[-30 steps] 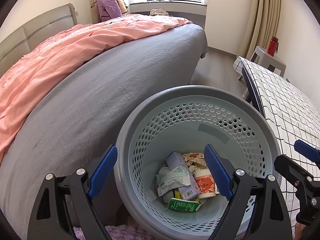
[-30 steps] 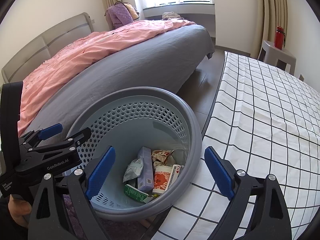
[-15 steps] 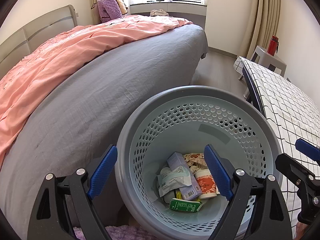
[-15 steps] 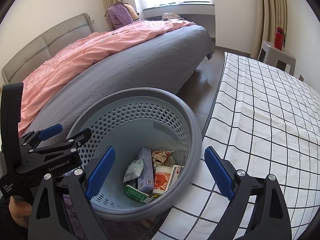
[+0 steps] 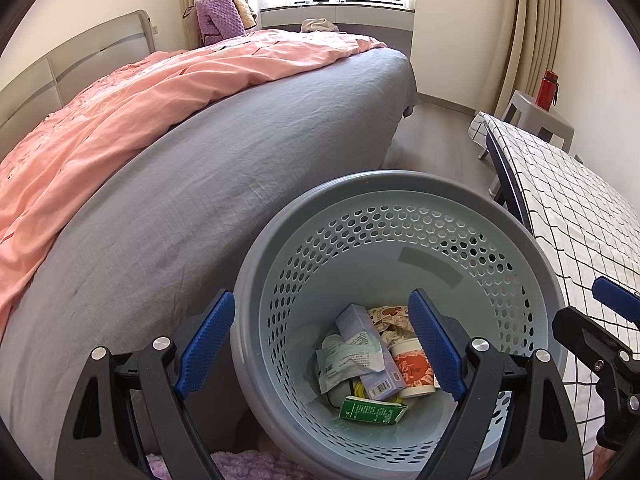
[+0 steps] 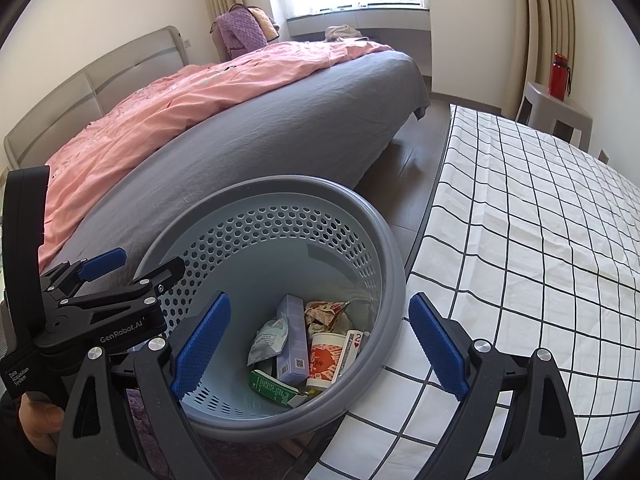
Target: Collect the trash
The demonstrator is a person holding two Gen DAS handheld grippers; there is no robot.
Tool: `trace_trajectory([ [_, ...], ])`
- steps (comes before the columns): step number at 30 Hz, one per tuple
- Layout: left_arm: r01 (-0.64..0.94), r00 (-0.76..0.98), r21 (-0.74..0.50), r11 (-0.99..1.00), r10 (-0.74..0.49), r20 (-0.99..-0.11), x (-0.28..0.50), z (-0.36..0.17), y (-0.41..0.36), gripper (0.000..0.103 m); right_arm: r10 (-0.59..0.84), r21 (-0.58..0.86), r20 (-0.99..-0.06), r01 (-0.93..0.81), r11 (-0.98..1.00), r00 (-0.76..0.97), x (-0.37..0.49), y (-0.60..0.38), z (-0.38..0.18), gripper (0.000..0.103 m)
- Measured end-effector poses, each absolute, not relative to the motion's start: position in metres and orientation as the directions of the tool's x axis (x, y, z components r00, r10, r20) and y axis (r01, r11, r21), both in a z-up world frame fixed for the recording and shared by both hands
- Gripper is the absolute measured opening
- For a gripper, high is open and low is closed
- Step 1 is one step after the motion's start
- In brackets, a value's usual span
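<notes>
A grey perforated trash basket (image 5: 400, 184) stands on the floor between a bed and a checked cot; it also shows in the right wrist view (image 6: 392, 280). Inside lie a lilac box (image 5: 372, 354), a white pouch (image 5: 348, 362), a paper cup (image 5: 412, 368), a green carton (image 5: 372, 410) and a crumpled wrapper (image 6: 324, 310). My left gripper (image 5: 320, 344) is open and empty above the basket's near rim. My right gripper (image 6: 320, 344) is open and empty above the basket's right side. The left gripper shows from the side in the right wrist view (image 6: 132, 272).
A bed with a grey sheet (image 5: 208, 184) and pink duvet (image 5: 140, 96) lies left. A cot with a checked cover (image 6: 540, 240) lies right. A stool with a red bottle (image 5: 547, 88) stands by the far wall. A purple rug (image 5: 248, 464) lies at the basket's foot.
</notes>
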State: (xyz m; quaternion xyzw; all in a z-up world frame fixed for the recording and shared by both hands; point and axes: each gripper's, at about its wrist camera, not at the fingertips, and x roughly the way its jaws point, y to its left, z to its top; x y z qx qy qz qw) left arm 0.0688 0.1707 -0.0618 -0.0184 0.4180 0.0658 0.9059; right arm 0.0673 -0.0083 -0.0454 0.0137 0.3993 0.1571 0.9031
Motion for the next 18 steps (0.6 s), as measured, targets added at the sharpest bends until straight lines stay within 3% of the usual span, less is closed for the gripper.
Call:
trace_trajectory([
  [18, -0.133, 0.645, 0.026, 0.991, 0.106, -0.757, 0.0672, -0.0602, 0.1693, 0.084, 0.297, 0.152, -0.717, -0.274, 0.95, 0.631, 0.0675, -0.0052, -0.0436, 0.089],
])
